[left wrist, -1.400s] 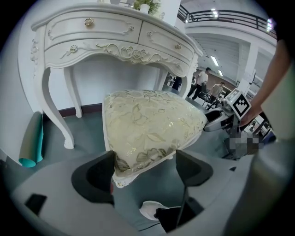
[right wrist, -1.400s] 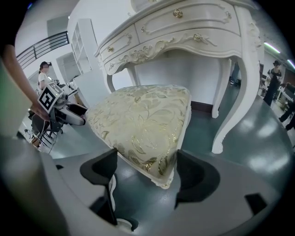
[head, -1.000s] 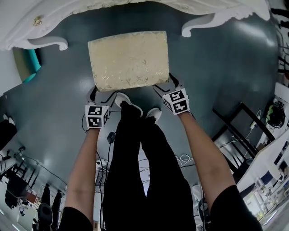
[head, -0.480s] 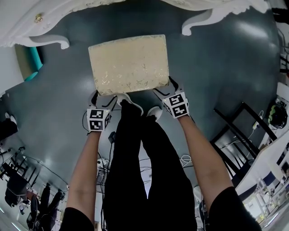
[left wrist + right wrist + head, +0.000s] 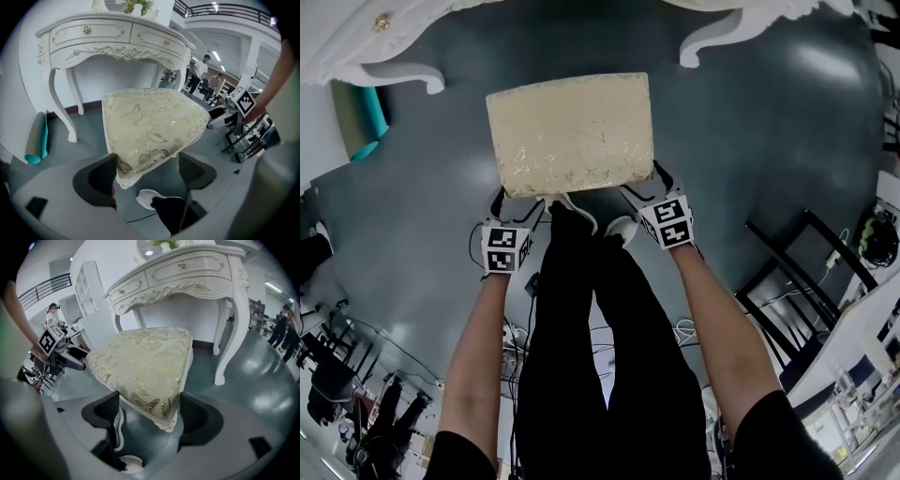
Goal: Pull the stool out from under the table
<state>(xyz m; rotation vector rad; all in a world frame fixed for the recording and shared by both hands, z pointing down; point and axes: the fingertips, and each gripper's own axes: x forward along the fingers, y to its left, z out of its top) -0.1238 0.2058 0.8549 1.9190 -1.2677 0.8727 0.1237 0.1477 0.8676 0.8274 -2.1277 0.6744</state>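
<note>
The stool (image 5: 570,133), with a cream floral cushion and white frame, stands on the grey floor just in front of the white carved table (image 5: 384,70). My left gripper (image 5: 499,199) is shut on its near left corner and my right gripper (image 5: 661,178) on its near right corner. In the left gripper view the cushion corner (image 5: 150,122) wedges between the jaws of the left gripper (image 5: 147,171), with the table (image 5: 117,42) behind. The right gripper view shows the other corner (image 5: 140,362) pinched in the right gripper (image 5: 149,414), the table (image 5: 187,273) behind it.
A teal roll (image 5: 367,122) leans by the table's left leg. A black chair frame (image 5: 797,272) stands at the right. Cables (image 5: 516,337) lie on the floor behind my feet, and my white shoes (image 5: 572,214) sit just under the stool's near edge.
The stool has slid a little away from the table toward me with both grippers on its corners; the table's front edge now sits higher in the head view.
</note>
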